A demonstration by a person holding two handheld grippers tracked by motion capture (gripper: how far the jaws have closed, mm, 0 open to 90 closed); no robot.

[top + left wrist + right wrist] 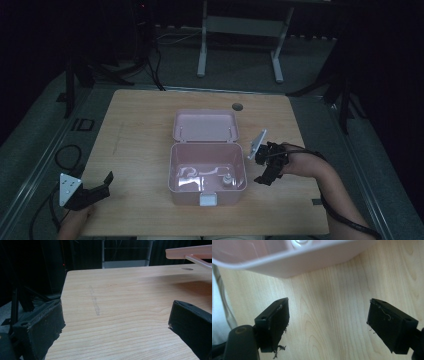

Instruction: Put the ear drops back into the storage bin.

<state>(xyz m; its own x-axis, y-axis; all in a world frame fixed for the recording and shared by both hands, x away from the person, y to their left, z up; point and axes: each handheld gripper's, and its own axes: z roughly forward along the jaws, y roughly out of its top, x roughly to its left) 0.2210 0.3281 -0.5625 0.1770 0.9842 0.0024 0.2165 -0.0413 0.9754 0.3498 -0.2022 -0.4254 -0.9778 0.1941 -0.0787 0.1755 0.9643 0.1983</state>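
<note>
High view: an open pink box [207,170] sits mid-worktop [140,135], lid [205,125] laid back; dim light blurs the small items inside. No writing is legible. The left gripper [97,187] rests far to the box's left, the right gripper [265,167] just beside its right wall.

Left gripper view: jaws wide apart over bare wood, the lid's edge [190,252] cut off beyond the right jaw.

Right gripper view: jaws apart, empty; the box's rim [294,260] lies ahead, cropped.

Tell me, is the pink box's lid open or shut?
Open: the pink box shows its inside, and its lid is swung back behind it.
</note>
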